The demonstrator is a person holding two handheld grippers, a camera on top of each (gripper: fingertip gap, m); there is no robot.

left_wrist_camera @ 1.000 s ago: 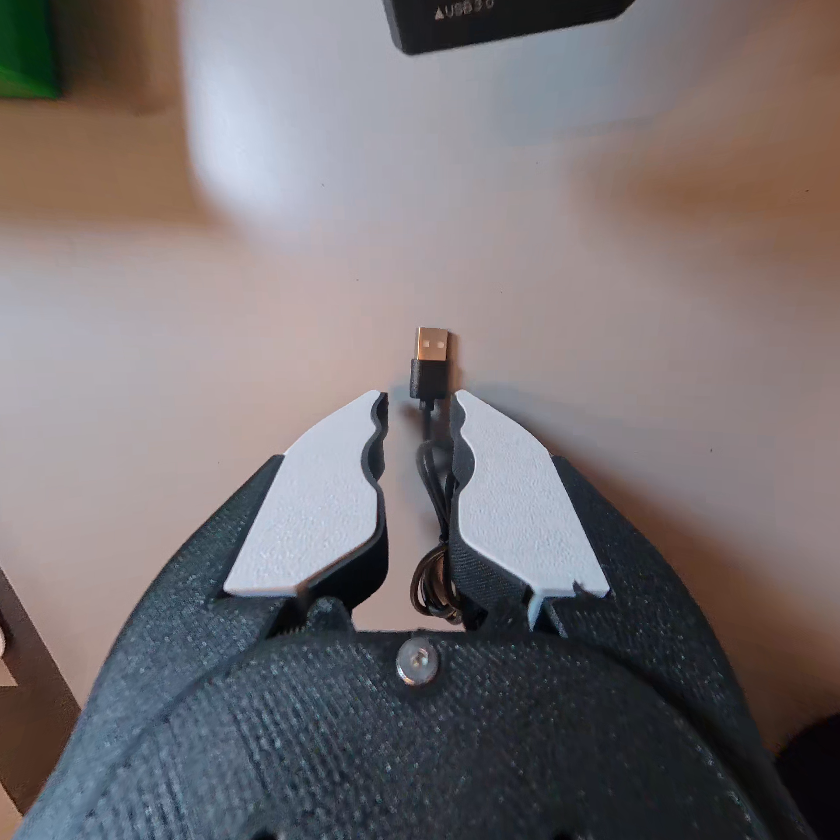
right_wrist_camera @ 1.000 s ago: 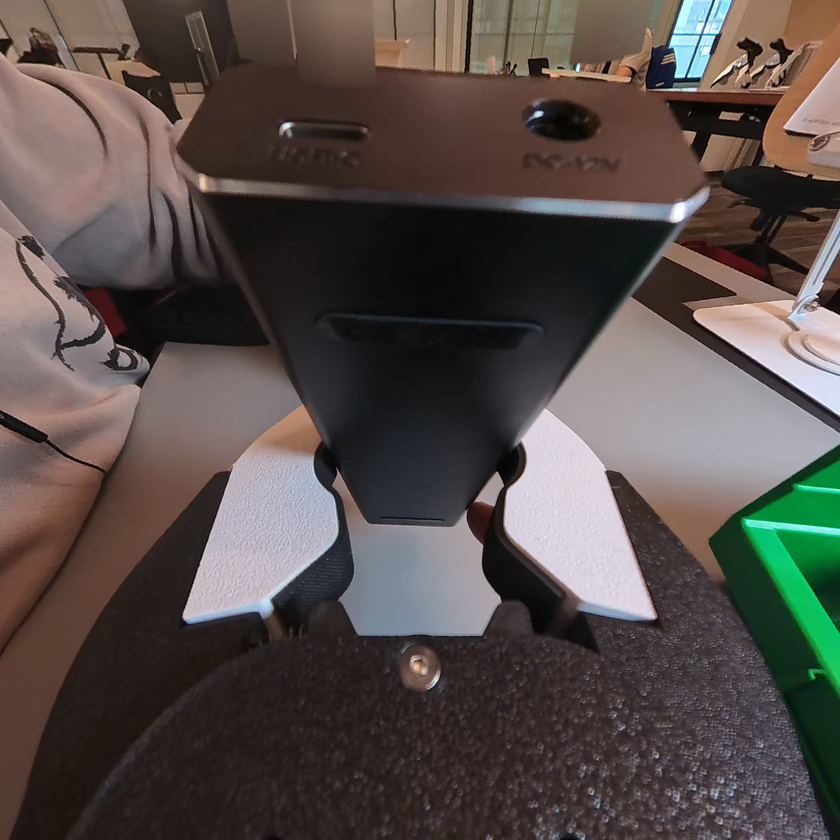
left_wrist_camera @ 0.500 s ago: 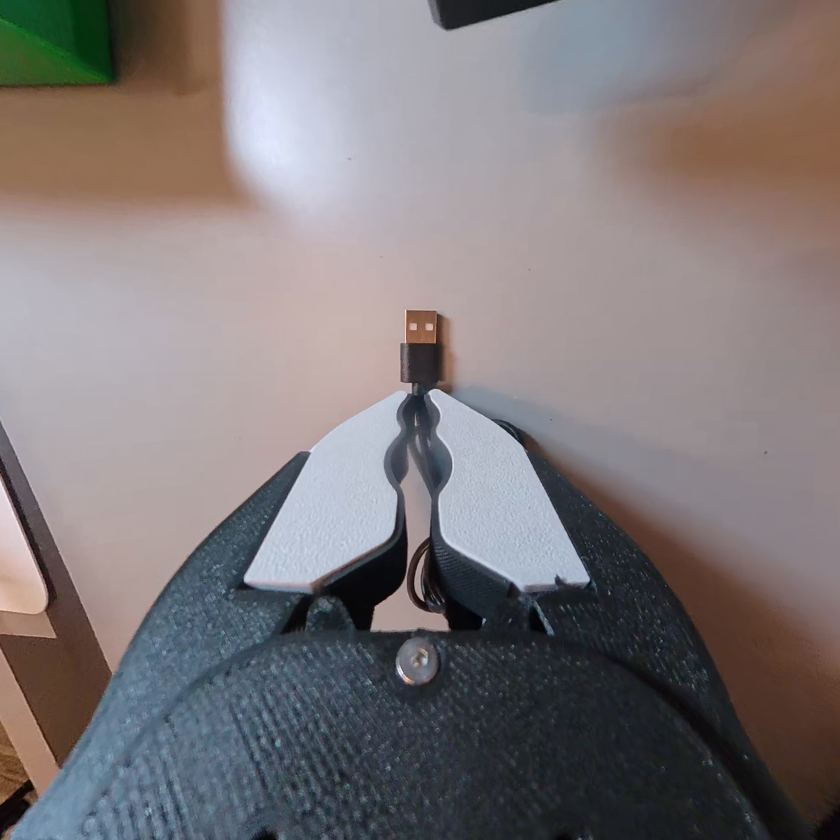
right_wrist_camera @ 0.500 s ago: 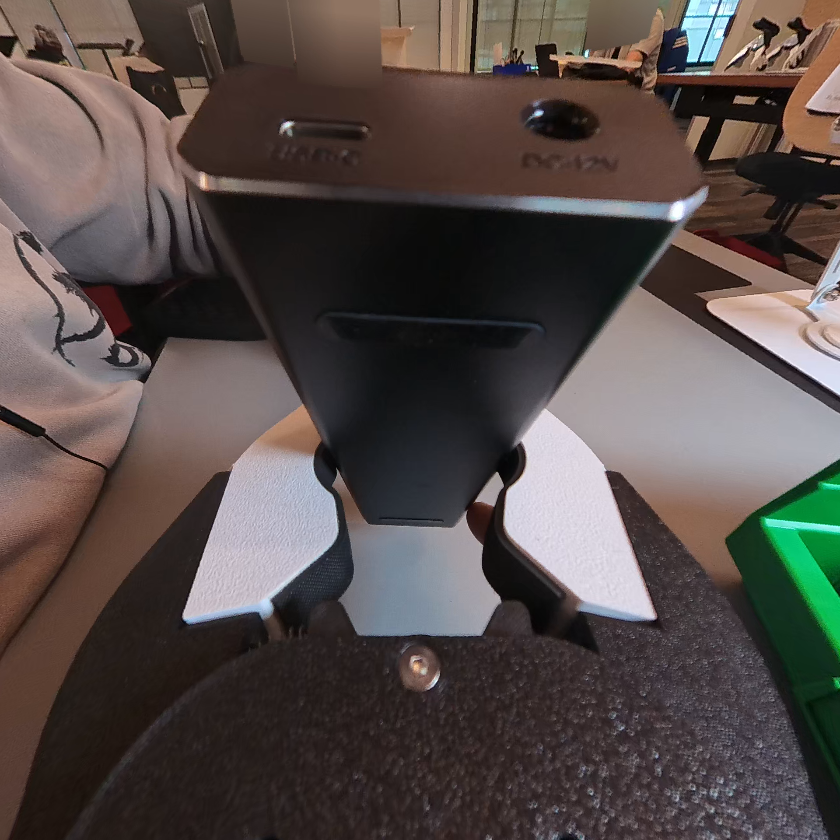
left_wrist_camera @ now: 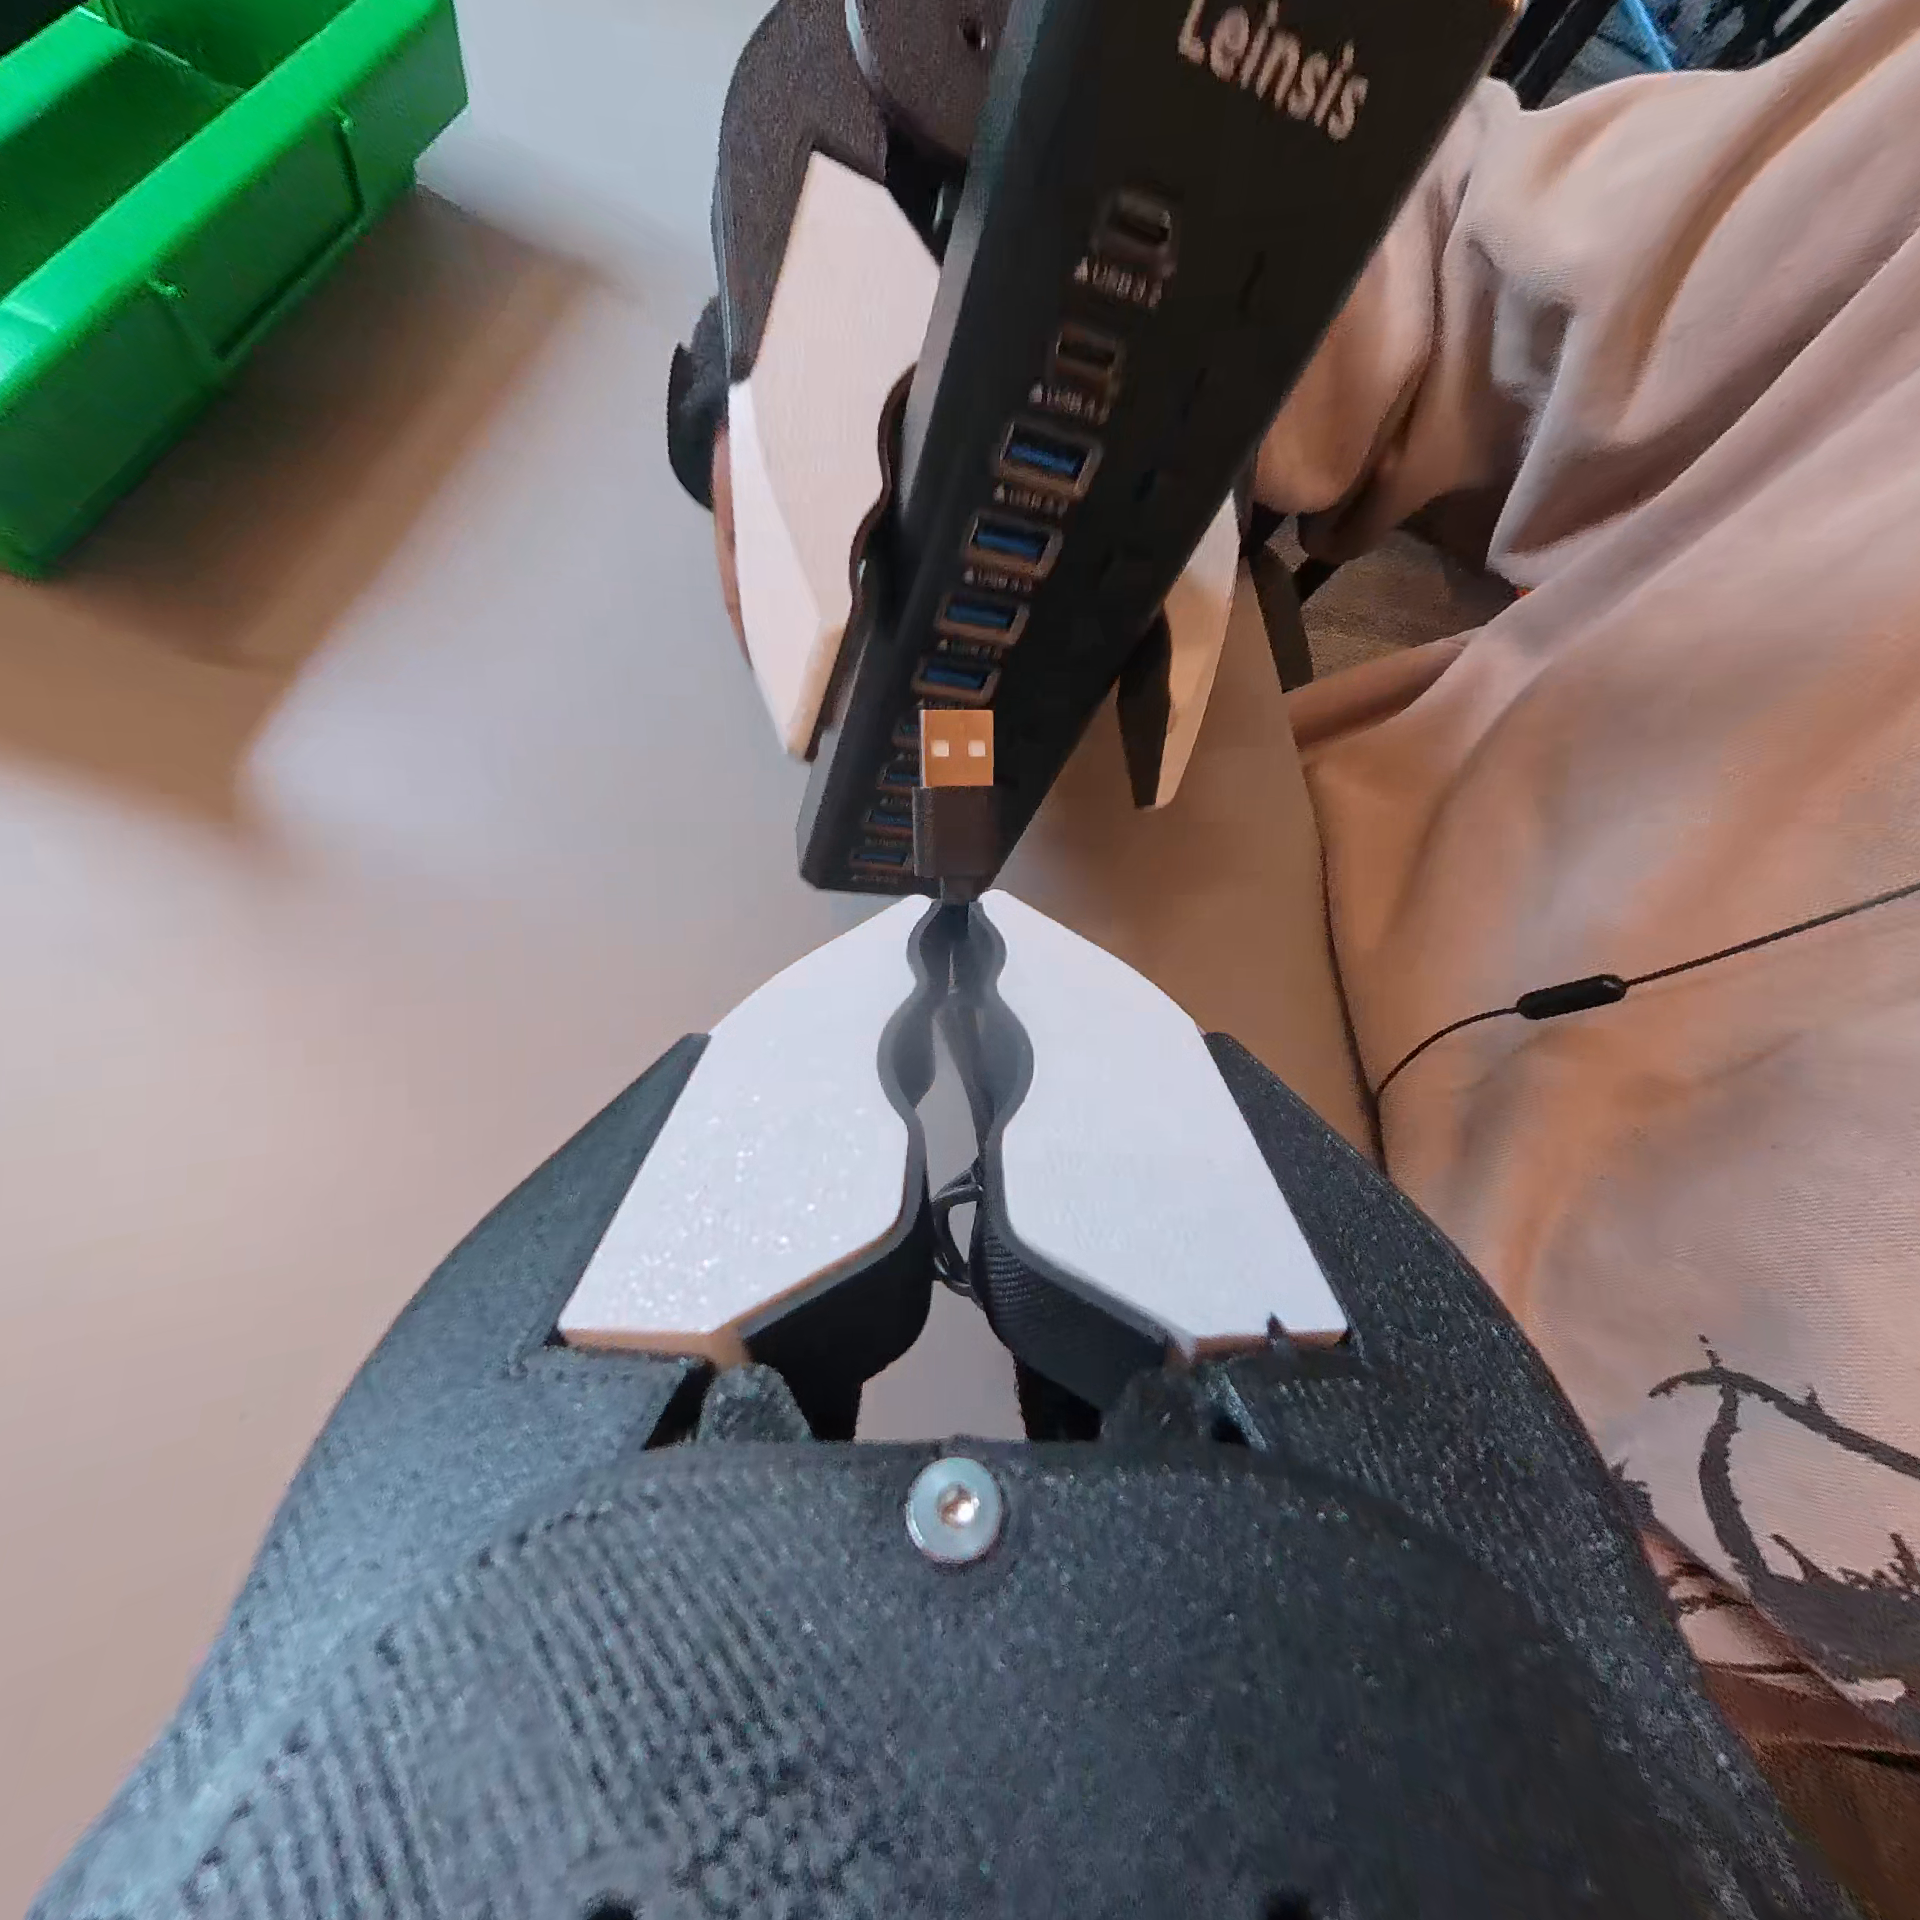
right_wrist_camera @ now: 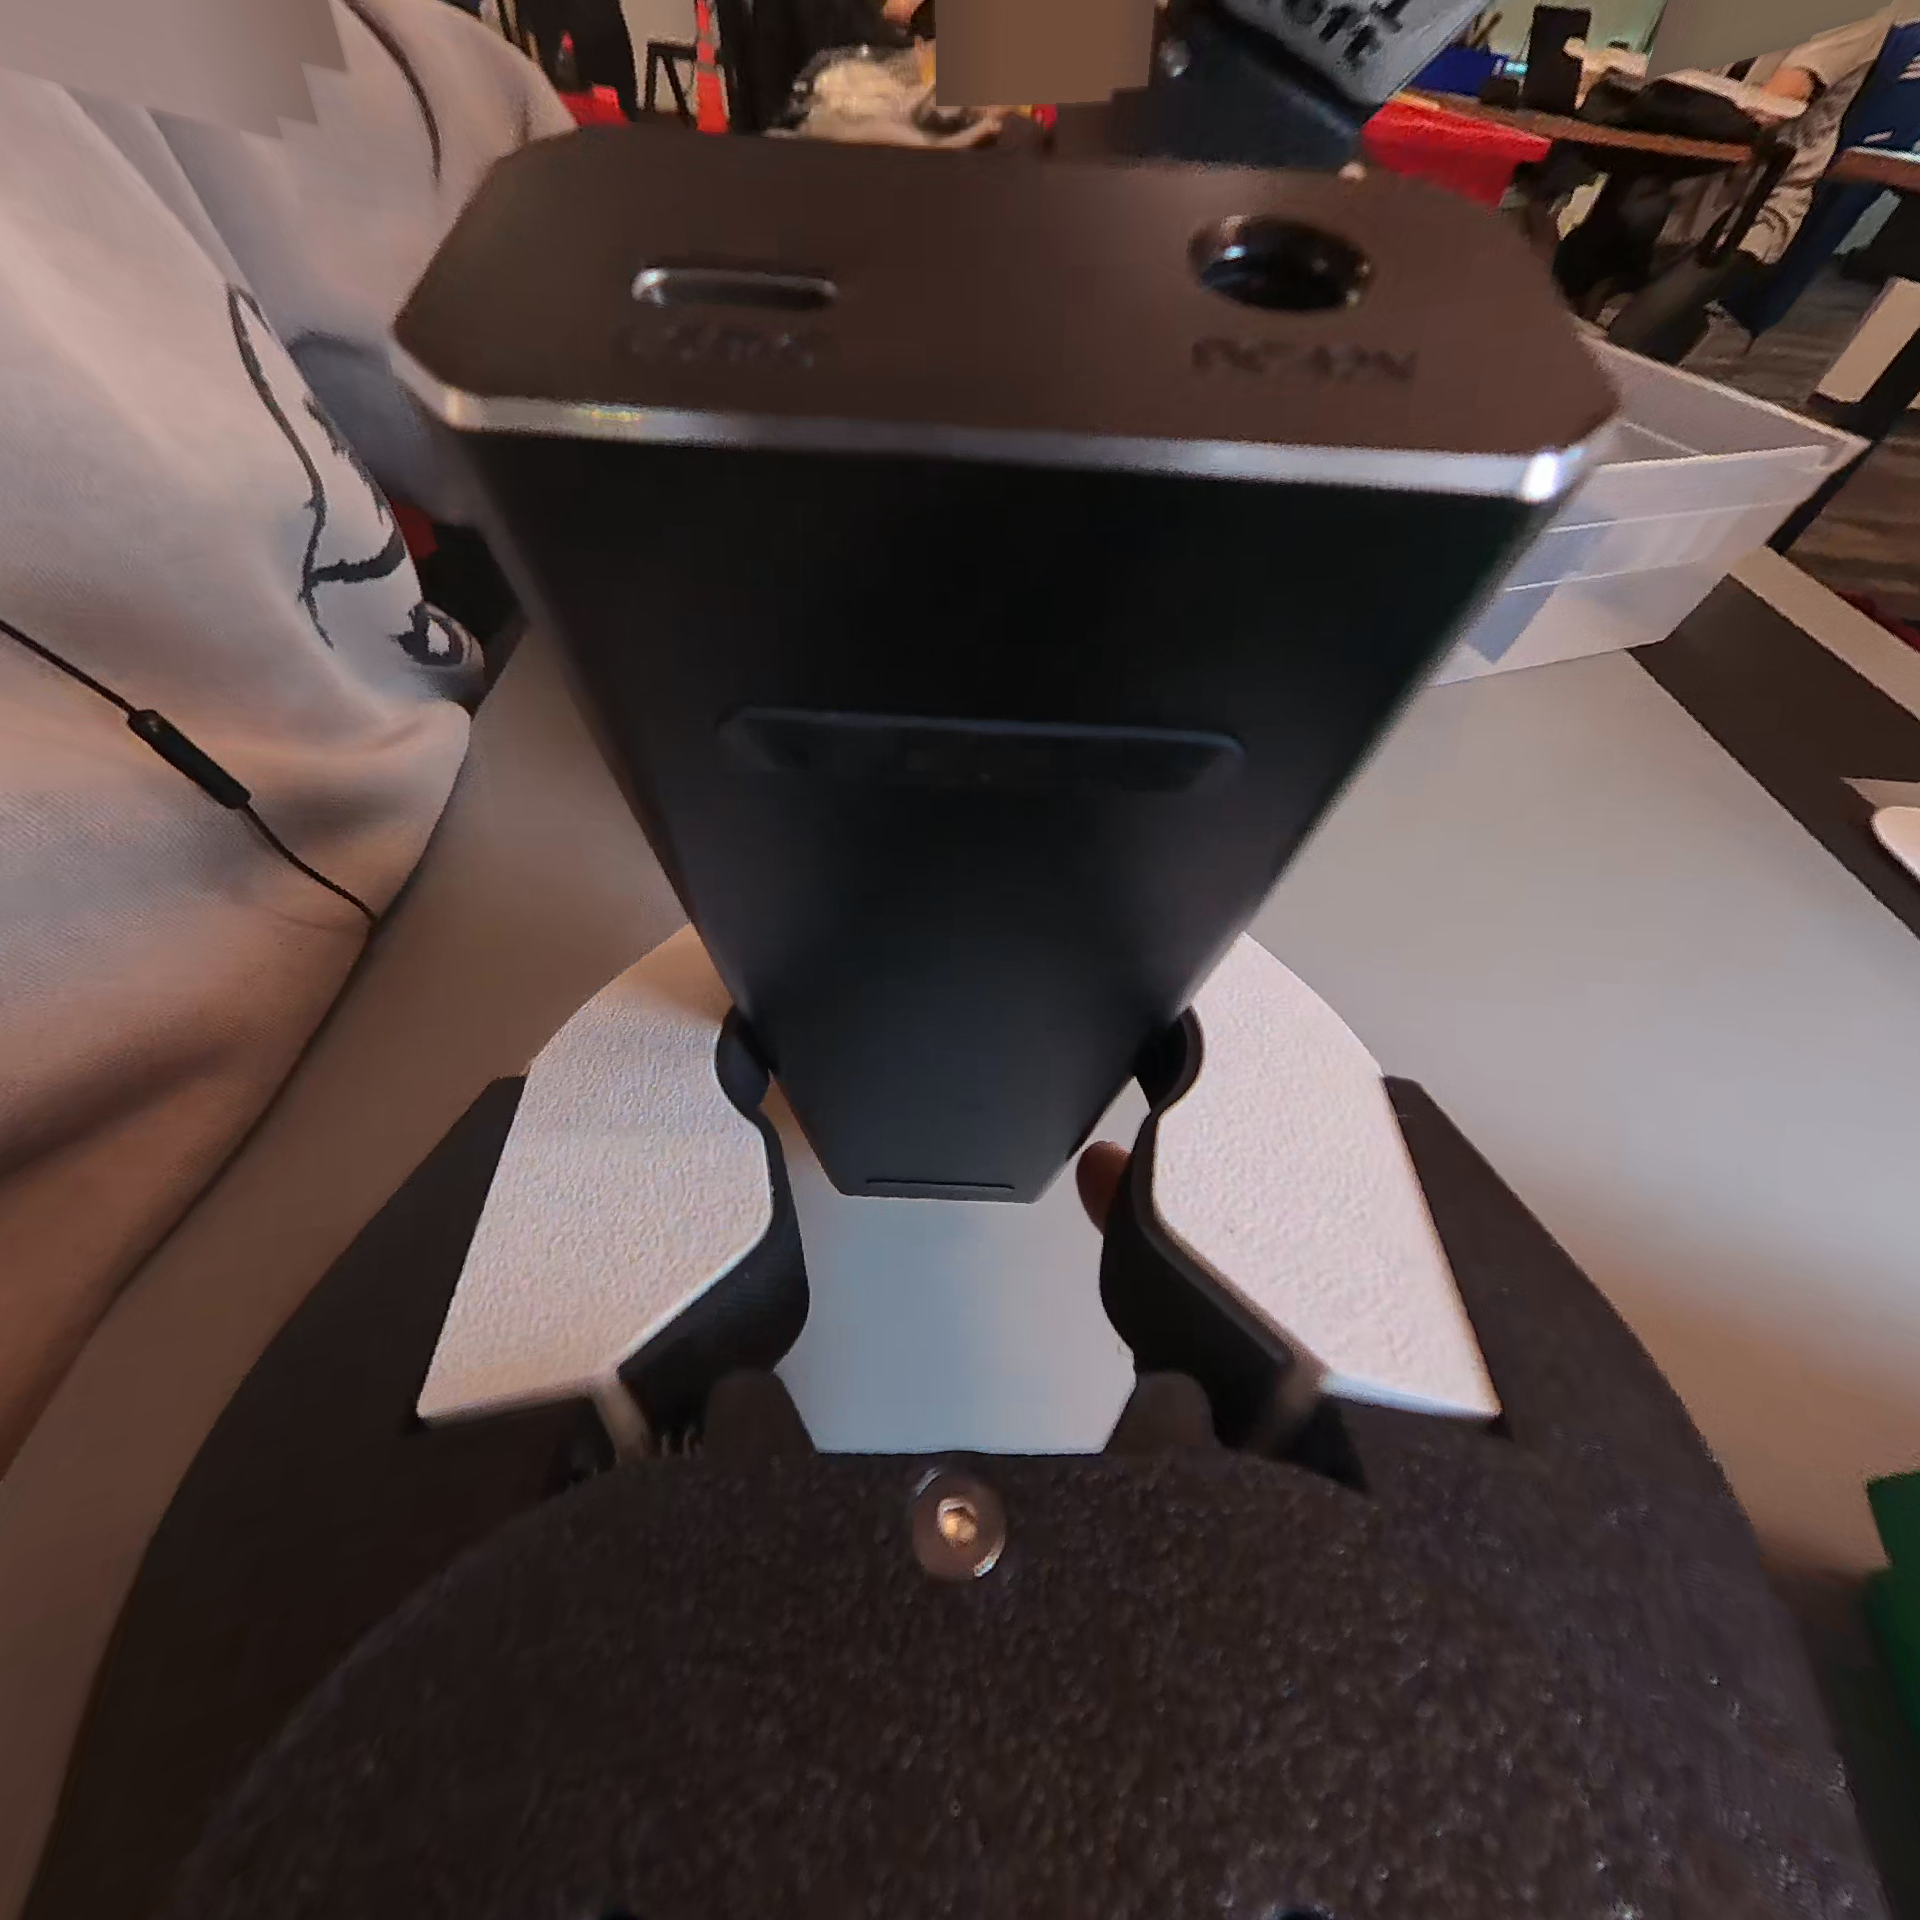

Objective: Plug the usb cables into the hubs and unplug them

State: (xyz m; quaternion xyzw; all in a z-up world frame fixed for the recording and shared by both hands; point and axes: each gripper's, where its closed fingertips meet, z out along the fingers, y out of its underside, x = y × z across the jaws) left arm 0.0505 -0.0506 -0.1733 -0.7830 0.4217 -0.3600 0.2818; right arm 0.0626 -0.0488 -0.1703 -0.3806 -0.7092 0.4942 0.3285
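My left gripper (left_wrist_camera: 957, 906) is shut on a thin black USB cable just behind its plug (left_wrist_camera: 956, 790). The plug's metal end points forward, in front of the row of blue ports on the black hub (left_wrist_camera: 1101, 436), apart from them. My right gripper (right_wrist_camera: 956, 1039) is shut on the narrow end of that hub (right_wrist_camera: 977, 644) and holds it up above the table. In the left wrist view the right gripper (left_wrist_camera: 800, 416) shows behind the hub, clamped on its sides. The hub's end face, with a slot port and a round socket, faces away in the right wrist view.
A green bin (left_wrist_camera: 177, 239) stands at the far left of the beige table (left_wrist_camera: 364, 935); its corner shows in the right wrist view (right_wrist_camera: 1891, 1621). A person's light sleeve (left_wrist_camera: 1621, 831) fills the right side. A clear plastic box (right_wrist_camera: 1683, 540) sits at the back right. Less than 4 cm separates the two grippers' tips.
My left gripper closed on the cable, lifted it off the table and swung up towards the hub. The right gripper turned with the hub in it.
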